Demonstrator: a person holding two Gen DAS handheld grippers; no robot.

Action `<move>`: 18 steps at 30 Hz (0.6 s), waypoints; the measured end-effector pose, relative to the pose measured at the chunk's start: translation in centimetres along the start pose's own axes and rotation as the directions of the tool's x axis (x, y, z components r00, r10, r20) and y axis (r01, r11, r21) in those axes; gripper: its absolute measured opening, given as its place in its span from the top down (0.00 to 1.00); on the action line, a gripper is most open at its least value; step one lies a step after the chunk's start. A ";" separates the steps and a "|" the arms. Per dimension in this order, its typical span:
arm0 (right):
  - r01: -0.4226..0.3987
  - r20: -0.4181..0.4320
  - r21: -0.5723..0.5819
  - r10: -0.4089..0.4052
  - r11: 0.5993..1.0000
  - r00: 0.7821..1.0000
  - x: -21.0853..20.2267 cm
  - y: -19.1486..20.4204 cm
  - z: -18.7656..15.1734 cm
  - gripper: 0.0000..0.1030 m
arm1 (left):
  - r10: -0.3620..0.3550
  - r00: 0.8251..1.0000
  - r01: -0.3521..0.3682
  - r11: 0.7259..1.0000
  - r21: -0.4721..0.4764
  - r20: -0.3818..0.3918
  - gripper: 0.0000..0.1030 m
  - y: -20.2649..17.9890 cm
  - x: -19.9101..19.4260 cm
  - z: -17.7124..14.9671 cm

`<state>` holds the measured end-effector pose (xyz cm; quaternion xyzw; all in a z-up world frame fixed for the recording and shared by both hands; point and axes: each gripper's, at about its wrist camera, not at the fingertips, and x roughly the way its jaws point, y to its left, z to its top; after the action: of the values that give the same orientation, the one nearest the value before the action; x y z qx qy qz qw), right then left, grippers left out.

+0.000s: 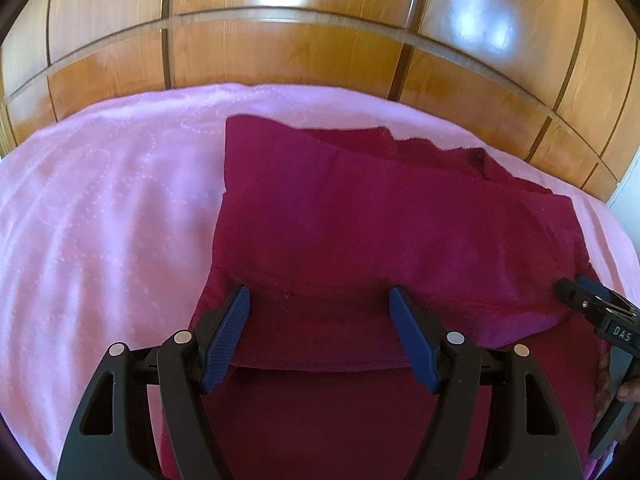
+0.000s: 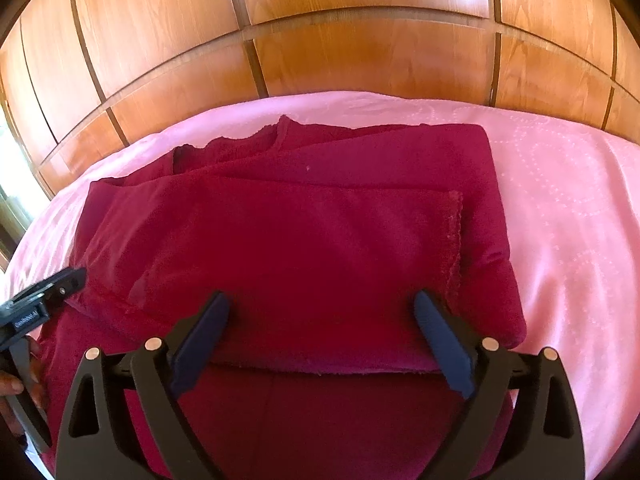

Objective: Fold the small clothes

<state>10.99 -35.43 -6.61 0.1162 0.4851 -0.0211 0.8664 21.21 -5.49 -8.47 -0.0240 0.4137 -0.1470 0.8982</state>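
Folded maroon garment (image 1: 360, 232) (pink bedspread (image 1: 100, 220))

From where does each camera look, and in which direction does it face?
Left wrist: on the left gripper, jaws open, looking down and forward over the red garment; the right gripper and a hand show at the right edge.
Right wrist: on the right gripper, jaws open, same direction; the left gripper shows at the left edge.
Both share the garment, pink sheet and wooden wardrobe.

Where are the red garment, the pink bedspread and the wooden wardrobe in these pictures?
Garment (image 1: 380, 232): left wrist view, on its folded top layer.
Bedspread (image 1: 100, 220): left wrist view, on bare pink fabric beside the garment.
Wardrobe (image 2: 372, 56): right wrist view, on a wooden door panel.
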 end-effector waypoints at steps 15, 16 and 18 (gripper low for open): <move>-0.021 -0.010 -0.003 0.021 1.000 1.000 -0.9 0.1 0.0 0.02 | -0.064 0.998 0.065 0.992 -0.105 0.019 0.29 1.6 -3.1 -0.9; -0.049 -0.001 0.023 0.049 0.999 0.999 -1.9 -0.2 0.0 0.02 | -0.063 0.998 0.066 0.992 -0.112 0.030 0.29 2.0 -4.4 -1.3; -0.123 0.035 0.092 0.120 0.988 0.992 -4.1 -1.0 -0.5 0.03 | -0.074 0.996 0.080 0.987 -0.136 0.049 0.29 3.2 -6.4 -2.2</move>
<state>8.22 -36.59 -3.59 0.1856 0.4627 0.0071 0.8668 16.38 -0.48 -5.77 -0.1051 0.4019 -0.1519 0.8969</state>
